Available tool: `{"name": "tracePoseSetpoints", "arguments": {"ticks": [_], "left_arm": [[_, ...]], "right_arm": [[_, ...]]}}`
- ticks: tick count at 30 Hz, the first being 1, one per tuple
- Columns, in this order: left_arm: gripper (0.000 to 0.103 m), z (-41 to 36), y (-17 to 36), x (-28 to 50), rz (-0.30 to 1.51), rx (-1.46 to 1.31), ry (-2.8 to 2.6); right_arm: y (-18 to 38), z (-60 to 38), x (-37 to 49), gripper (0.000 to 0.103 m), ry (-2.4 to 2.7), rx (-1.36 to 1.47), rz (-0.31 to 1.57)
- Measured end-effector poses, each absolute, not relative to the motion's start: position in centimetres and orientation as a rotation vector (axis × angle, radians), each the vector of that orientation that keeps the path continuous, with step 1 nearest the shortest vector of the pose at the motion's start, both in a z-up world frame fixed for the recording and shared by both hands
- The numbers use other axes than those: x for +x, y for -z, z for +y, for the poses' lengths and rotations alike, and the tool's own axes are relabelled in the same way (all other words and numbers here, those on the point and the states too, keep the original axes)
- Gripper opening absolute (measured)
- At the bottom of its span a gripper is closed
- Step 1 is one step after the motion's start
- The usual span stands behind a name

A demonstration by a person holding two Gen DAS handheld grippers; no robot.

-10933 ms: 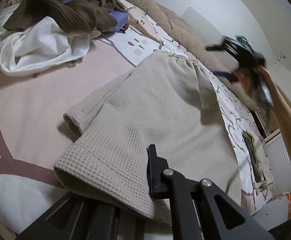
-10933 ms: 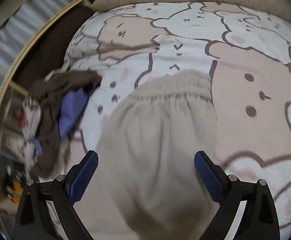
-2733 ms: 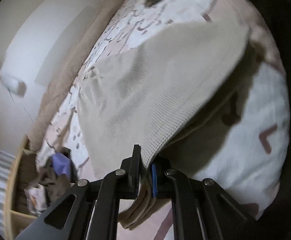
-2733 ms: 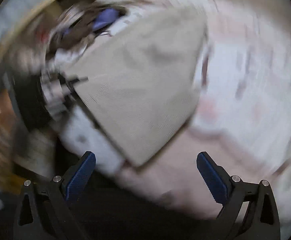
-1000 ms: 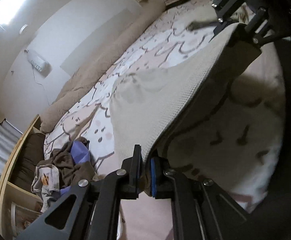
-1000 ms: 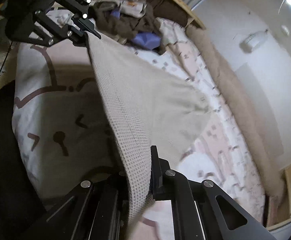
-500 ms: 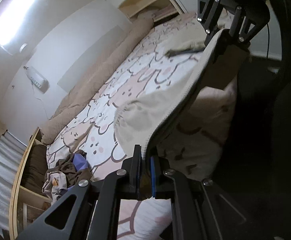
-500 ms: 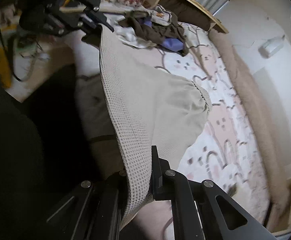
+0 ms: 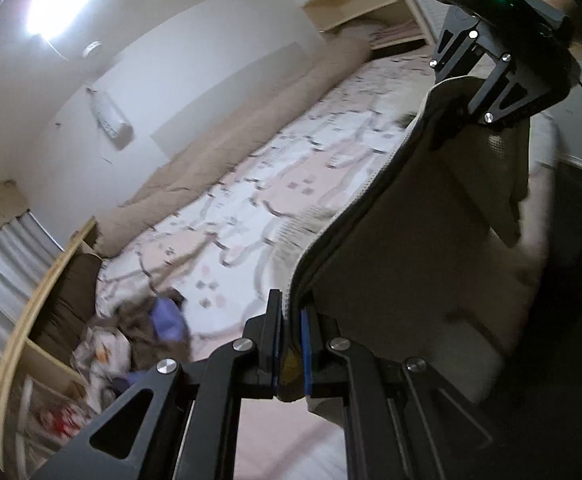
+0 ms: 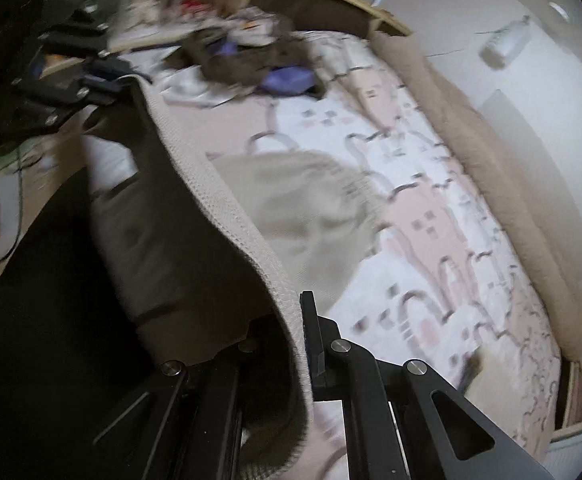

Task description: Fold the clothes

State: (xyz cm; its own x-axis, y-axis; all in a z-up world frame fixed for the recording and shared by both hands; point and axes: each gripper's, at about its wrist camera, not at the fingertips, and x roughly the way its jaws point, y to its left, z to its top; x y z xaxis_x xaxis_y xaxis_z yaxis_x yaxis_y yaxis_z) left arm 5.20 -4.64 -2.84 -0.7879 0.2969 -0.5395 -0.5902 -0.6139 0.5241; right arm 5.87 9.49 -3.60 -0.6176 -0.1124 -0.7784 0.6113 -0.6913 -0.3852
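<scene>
A beige waffle-knit garment (image 9: 419, 248) hangs lifted above the bed, stretched between both grippers. My left gripper (image 9: 290, 320) is shut on one end of its edge. My right gripper (image 10: 297, 320) is shut on the other end of the beige garment (image 10: 211, 184). The right gripper also shows at the top right of the left wrist view (image 9: 479, 92), and the left gripper at the upper left of the right wrist view (image 10: 103, 88). The garment's far part still rests on the bear-print bed sheet (image 9: 251, 200).
A pile of brown, purple and white clothes (image 10: 259, 64) lies at the bed's far end, also in the left wrist view (image 9: 147, 328). A tan rolled blanket (image 10: 491, 168) runs along the wall. A wooden shelf unit (image 9: 31, 320) stands past the bed. Dark floor lies beside the bed.
Both grippers have lifted the garment higher and pulled back from the bed, so more of it hangs in the air. The right wrist view is blurred by motion.
</scene>
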Motion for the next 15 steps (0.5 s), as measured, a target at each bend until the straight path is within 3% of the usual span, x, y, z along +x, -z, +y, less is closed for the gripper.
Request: {"name": "tracePoseSetpoints", "arguments": {"ticks": [6, 15], "left_arm": [[0.009, -3.2, 3.4, -8.3, 0.87, -0.754, -2.369], [0.011, -0.9, 11.2, -20.3, 0.769, -1.078, -2.23]], "right_arm": [[2.8, 9.8, -6.4, 0.006, 2.357, 1.122, 0.846], [10.7, 10.4, -20.4, 0.006, 2.183, 1.439, 0.772]]}}
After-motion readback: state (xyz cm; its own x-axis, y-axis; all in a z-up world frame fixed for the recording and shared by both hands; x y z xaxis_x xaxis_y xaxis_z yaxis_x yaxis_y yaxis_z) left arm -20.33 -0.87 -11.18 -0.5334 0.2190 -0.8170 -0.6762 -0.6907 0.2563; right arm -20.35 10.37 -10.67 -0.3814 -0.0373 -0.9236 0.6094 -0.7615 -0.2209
